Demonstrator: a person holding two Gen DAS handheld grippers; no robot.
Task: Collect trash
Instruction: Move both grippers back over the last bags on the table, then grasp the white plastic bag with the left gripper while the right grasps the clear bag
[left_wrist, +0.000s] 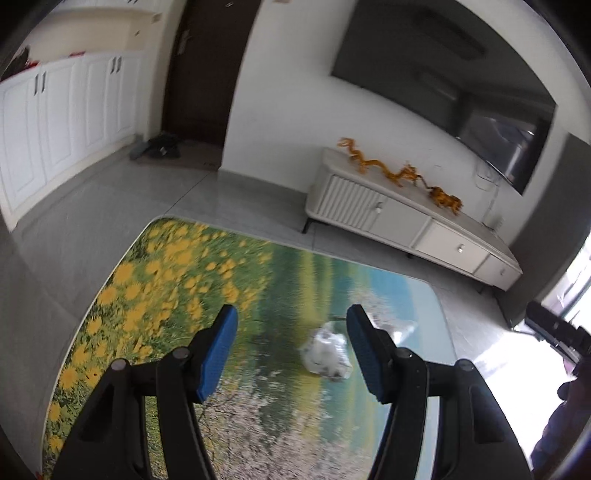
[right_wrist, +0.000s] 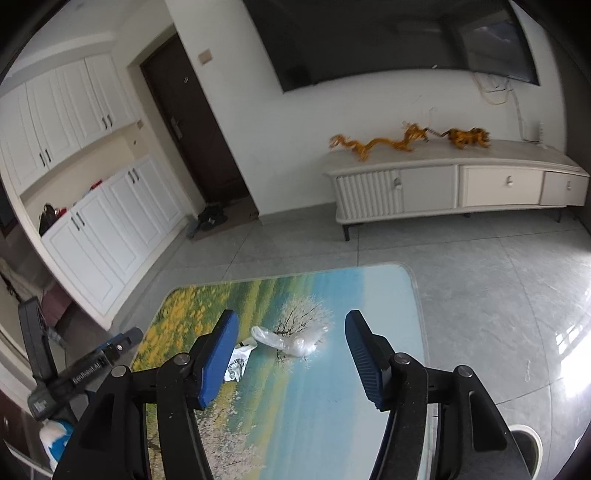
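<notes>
Clearly, crumpled plastic bag (right_wrist: 286, 341) lies lengthwise across the mat (right_wrist: 369, 332).

Daylit room, soft and a little smeared

Daylight pours in from the right, throwing white glare on the floor tiles (right_wrist: 569, 354) and washing out the window side (left_wrist: 576, 291). The flowered mat (left_wrist: 177, 273) is streaked with motion blur. Fisheye bending curves the walls, and both views darken at the corners.

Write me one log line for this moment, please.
stage: approach | left gripper: open, empty | right gripper: open, empty | crumpled plastic bags: lying on landscape-print tabletop, untouched
</notes>
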